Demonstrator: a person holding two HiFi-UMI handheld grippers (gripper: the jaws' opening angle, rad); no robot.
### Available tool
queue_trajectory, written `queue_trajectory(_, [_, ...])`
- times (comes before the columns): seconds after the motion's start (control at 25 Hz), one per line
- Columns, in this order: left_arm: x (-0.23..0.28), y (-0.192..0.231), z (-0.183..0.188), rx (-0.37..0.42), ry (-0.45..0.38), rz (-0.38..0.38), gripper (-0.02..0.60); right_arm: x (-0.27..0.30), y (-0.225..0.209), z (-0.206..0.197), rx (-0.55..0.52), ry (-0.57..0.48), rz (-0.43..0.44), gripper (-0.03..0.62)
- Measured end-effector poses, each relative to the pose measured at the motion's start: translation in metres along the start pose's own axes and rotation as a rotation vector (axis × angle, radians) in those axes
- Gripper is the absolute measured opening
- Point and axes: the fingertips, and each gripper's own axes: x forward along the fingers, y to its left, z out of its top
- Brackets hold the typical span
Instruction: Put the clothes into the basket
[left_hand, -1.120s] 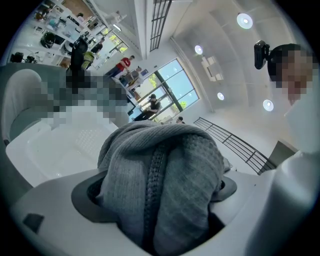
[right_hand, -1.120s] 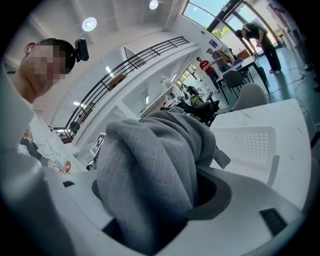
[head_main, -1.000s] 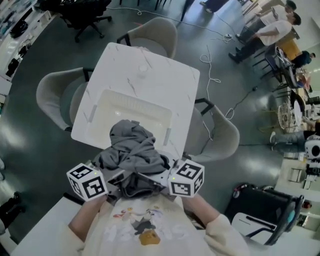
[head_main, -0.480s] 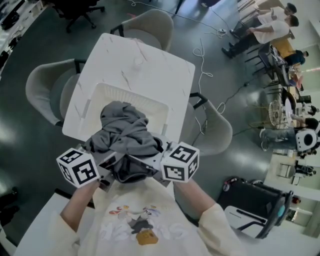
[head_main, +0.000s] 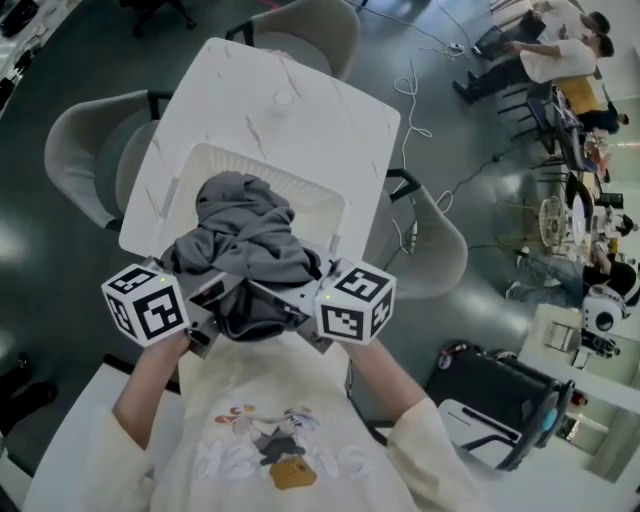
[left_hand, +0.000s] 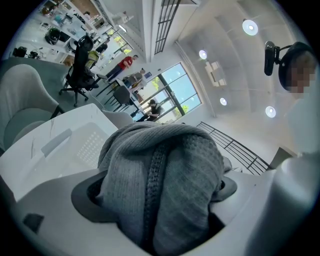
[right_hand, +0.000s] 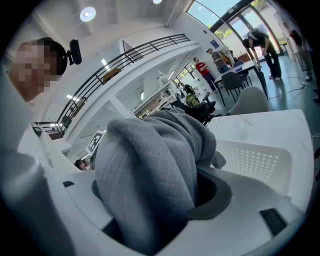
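Two grippers are sharing one bundle: the left gripper (head_main: 218, 303) is clamping a crumpled grey knit garment (head_main: 243, 243), which is bulging over the near rim of a white perforated plastic basket (head_main: 306, 197); the right gripper (head_main: 299, 306) is clamping it too.

Looks like an open-plan lab-type office: black swivel office chair (left_hand: 80, 64), loose white cables (head_main: 412, 95) across glossy grey floor (head_main: 60, 270), seated people (head_main: 555, 60) at cluttered desks.
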Motion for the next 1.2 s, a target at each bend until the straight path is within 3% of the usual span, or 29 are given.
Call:
queue_trajectory(0.8, [0.037,0.038,0.001,0.007,0.036,0.056,0.509,0.016,-0.050,-0.002,0.042,-0.022,-0.028,0.310])
queue_trajectory(1.2, [0.058,0.072,-0.011,-0.018,0.061,0.121,0.509,0.030,-0.086,-0.019,0.113,-0.009,-0.050,0.310])
